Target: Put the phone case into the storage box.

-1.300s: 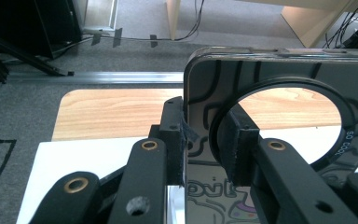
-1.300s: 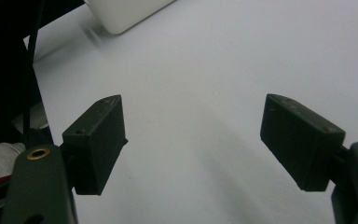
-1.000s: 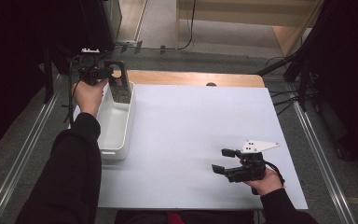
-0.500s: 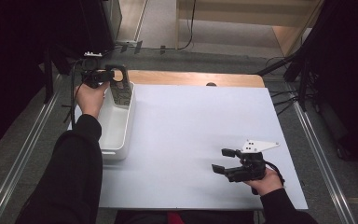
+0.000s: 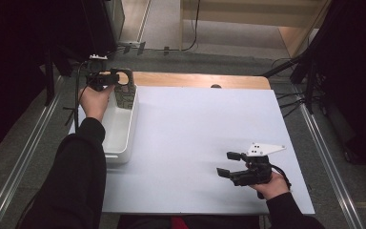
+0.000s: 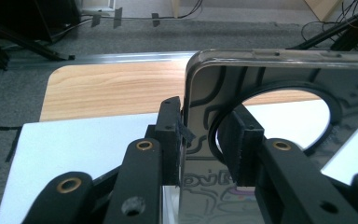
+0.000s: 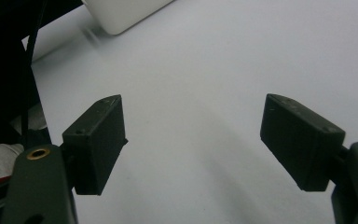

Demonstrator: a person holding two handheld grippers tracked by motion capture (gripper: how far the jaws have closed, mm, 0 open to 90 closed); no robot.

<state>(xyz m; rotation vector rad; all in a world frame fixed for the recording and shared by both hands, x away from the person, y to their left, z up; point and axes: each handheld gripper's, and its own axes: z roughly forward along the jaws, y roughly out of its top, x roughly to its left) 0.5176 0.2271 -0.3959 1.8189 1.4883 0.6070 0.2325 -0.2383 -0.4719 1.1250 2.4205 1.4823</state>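
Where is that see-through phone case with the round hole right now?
In the high view the clear phone case is at the far left, standing over the far end of the white plastic tub, between the left tool's jaws.

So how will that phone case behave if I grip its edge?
The phone case looks thin and glossy, so probably light, a bit flexible and slippery. It stands leaning at the end of the white bin, so it may tip. The left gripper has just been opening its fingers around the case's edge.

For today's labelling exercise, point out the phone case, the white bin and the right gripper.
phone case (image 6: 279, 70), left gripper view, its clear top edge.
white bin (image 5: 127, 131), high view, its right rim.
right gripper (image 5: 228, 164), high view, midway between its fingertips.
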